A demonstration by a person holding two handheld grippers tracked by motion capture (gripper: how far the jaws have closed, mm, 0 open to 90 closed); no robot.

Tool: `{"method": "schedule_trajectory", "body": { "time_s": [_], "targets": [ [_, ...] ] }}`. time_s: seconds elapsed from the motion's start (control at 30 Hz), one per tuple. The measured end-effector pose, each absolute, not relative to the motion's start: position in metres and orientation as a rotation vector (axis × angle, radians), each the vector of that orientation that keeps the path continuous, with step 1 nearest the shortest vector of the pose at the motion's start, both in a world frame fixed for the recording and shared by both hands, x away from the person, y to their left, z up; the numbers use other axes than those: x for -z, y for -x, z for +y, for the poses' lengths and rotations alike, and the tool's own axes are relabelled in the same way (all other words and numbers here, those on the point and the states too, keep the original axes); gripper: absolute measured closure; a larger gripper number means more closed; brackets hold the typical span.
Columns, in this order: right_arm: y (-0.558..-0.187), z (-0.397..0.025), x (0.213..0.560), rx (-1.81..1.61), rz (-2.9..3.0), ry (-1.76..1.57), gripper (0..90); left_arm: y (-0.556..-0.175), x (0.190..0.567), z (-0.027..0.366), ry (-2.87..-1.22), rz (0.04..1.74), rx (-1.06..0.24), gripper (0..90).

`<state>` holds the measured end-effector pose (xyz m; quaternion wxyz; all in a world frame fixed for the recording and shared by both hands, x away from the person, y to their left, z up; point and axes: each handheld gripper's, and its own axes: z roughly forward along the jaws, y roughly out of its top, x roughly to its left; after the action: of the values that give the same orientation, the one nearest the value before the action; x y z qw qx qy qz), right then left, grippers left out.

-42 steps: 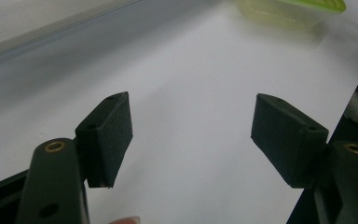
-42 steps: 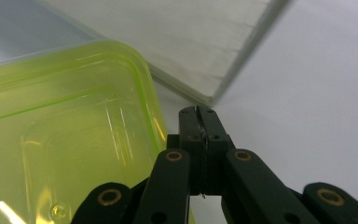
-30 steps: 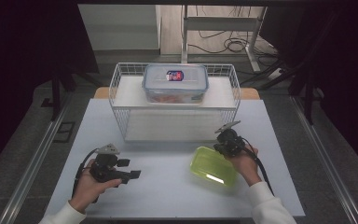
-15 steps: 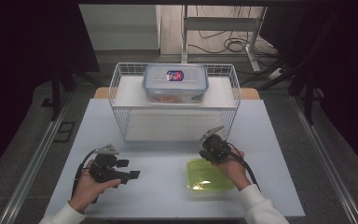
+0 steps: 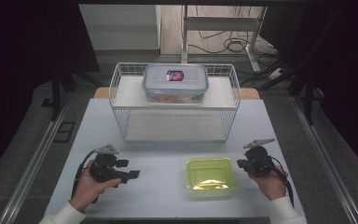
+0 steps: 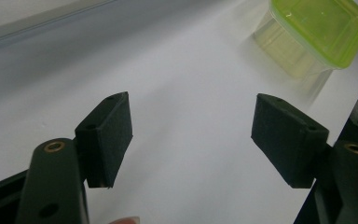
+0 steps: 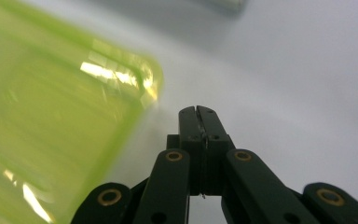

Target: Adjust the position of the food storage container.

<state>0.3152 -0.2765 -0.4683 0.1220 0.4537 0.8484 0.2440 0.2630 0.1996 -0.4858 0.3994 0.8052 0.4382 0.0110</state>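
Note:
A lime-green lidded container (image 5: pixel 209 178) lies flat on the white table (image 5: pixel 163 198), front right of centre. My right gripper (image 5: pixel 240 164) sits just off its right side, jaws shut on nothing. In the right gripper view the shut tips (image 7: pixel 196 112) hover over bare table, with the green container (image 7: pixel 51 121) blurred on the left. My left gripper (image 5: pixel 133 175) rests at front left, open and empty. In the left gripper view its gap (image 6: pixel 191 135) faces across the table towards the green container (image 6: pixel 319 28).
A white wire basket (image 5: pixel 121 116) stands across the far half of the table. A clear lidded box (image 5: pixel 175 84) with a blue and red label sits at its back. Dark floor, cables and frame legs lie beyond the table.
My right gripper has pulled back to the right and towards the person, away from the green container. The container has turned and now lies square to the table. The left gripper has stayed put.

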Motion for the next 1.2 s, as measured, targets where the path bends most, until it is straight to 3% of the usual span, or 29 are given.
{"method": "schedule_trajectory", "body": {
  "time_s": [0.33, 1.2],
  "targets": [
    [-0.295, -0.261, 0.479, -0.677, 2.599, -1.296, 88.8, -0.262, 0.486, 0.196, -2.05, 1.103, -0.029, 28.6],
    [-0.299, -0.176, 0.493, -0.819, 2.701, -1.084, 88.8, -0.262, 0.497, 0.19, -2.063, 1.135, -0.016, 28.1]
  ]
}}
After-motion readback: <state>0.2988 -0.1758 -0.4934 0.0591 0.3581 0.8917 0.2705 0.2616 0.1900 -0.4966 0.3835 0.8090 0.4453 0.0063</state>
